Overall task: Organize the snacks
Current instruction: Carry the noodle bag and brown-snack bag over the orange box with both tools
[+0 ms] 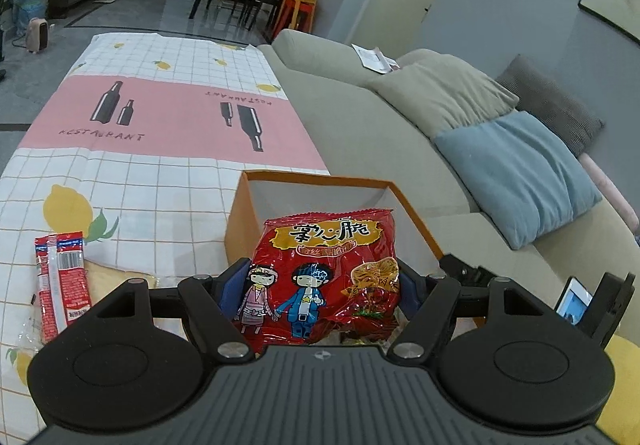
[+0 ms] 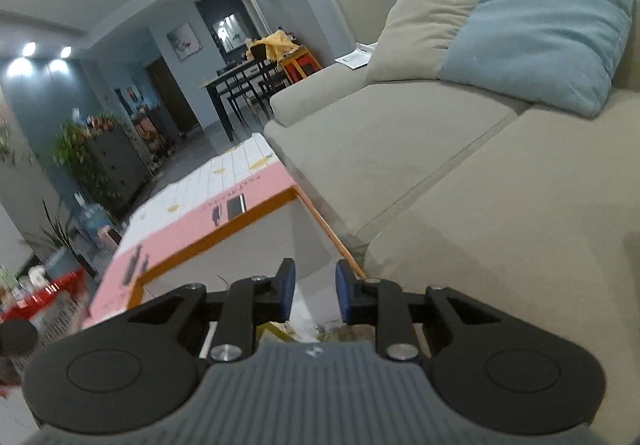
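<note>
In the left wrist view a red snack bag (image 1: 328, 265) with two cartoon figures stands upright between the blue pads of my left gripper (image 1: 320, 279), which is shut on its sides. The bag hangs over the open orange box (image 1: 240, 213) with white inner walls at the table's right edge. In the right wrist view my right gripper (image 2: 315, 285) is over the same box (image 2: 224, 233), its blue pads a narrow gap apart with nothing between them. Several snack packets (image 2: 320, 331) lie on the box floor below it, partly hidden.
A red-and-white packet (image 1: 60, 281) lies on the checked and pink tablecloth (image 1: 160, 105) left of the box, over a pale wrapper (image 1: 108, 277). A beige sofa (image 1: 360, 117) with a blue cushion (image 1: 516, 173) runs along the table's right side. A red basket (image 2: 48, 295) stands far left.
</note>
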The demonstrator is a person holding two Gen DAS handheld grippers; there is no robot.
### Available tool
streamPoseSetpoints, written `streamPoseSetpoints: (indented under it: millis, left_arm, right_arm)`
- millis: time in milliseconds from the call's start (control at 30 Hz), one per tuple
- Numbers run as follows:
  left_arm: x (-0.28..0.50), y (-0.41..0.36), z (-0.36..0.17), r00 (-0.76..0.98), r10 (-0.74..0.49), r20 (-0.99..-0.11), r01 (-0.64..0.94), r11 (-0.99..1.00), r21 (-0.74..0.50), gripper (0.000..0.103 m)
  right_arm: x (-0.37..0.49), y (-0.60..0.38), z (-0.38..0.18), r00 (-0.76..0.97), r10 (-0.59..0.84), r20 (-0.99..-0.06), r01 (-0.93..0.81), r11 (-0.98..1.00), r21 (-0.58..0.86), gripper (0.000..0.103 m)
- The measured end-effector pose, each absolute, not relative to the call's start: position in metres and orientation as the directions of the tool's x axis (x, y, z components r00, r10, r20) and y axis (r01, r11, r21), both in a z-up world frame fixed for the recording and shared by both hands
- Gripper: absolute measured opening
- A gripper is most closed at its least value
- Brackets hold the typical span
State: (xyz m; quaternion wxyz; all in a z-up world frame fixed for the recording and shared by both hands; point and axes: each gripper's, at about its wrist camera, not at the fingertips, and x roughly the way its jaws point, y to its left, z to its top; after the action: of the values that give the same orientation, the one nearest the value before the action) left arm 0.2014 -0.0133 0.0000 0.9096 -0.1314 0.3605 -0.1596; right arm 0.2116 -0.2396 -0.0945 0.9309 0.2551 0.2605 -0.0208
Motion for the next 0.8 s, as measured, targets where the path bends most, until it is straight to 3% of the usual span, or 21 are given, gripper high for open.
streamPoseSetpoints:
  millis: [167,233,433,800]
  left_arm:
    - [0.197,-0.025,0.001,0.690,-0.375,-0.619,0.203,0.921,-0.332,0.083]
    - [0.196,-0.030,0.002,0.697,-0.356,-0.622,0.193,0.929,-0.315,0.083]
    - [0.199,-0.049,-0.007,0.689,-0.323,-0.649,0.163,0.942,-0.295,0.083]
    - [0.216,-0.084,-0.037,0.722,-0.147,-0.676,0.098,0.989,-0.110,0.084]
  right_arm:
    - [0.196,-0.249,-0.090,0.888,0.094,-0.450,0.171,0.841,0.514,0.023]
    - [0.187,-0.250,-0.088,0.889,0.100,-0.447,0.171,0.833,0.526,0.031]
    - [0.174,-0.259,-0.087,0.897,0.116,-0.426,0.162,0.810,0.563,0.031]
    - [0.174,-0.279,-0.093,0.904,0.137,-0.404,0.171,0.751,0.638,0.031]
